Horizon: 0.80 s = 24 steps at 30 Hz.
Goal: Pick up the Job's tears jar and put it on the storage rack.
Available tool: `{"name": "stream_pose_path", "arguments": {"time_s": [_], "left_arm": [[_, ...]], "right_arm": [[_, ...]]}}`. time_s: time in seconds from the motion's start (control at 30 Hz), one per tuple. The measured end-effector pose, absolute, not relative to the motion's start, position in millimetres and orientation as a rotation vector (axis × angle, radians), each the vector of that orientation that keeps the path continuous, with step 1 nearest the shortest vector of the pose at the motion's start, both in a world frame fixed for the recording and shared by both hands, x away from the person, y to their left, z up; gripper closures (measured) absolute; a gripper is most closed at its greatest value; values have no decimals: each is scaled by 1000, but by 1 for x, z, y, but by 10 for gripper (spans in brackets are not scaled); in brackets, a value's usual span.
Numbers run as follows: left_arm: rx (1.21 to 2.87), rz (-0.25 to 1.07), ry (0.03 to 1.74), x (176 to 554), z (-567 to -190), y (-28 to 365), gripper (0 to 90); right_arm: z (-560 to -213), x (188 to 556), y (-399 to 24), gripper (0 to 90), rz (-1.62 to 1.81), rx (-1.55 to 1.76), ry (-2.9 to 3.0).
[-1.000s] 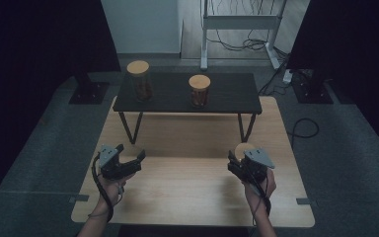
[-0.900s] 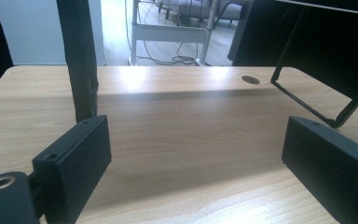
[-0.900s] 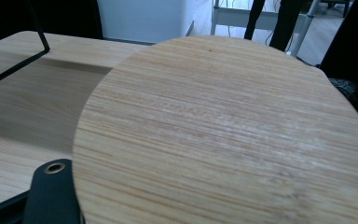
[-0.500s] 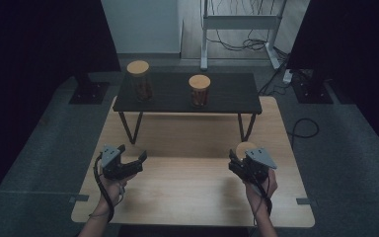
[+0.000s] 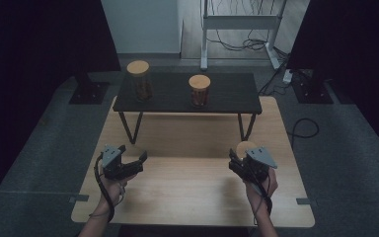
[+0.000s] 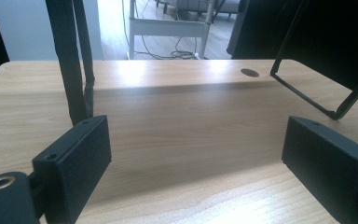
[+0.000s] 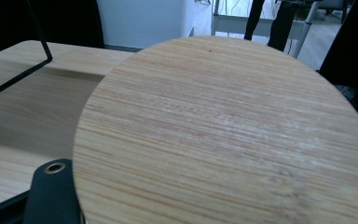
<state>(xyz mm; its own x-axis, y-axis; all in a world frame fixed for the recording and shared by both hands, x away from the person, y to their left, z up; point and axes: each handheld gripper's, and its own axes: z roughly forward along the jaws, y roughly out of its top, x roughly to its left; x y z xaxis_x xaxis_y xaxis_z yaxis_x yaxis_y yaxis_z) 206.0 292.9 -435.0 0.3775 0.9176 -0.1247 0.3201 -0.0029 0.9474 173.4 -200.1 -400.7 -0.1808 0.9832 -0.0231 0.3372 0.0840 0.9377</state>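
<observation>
Right gripper (image 5: 243, 157) at lower right of the high view is clenching a round bamboo lid (image 7: 223, 135), left gripper (image 5: 131, 160) is hanging released, so I'm worrying that thin edge-grip is risking the lid slipping onto the table (image 5: 187, 187).
</observation>
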Motion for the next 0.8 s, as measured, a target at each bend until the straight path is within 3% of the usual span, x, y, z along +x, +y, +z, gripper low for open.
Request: {"name": "stream_pose_path", "arguments": {"time_s": [0.8], "left_arm": [[1564,688,1145,207,-435,292,76]], "right_arm": [[-399,174,-201,250,1117,1326,1621]]}}
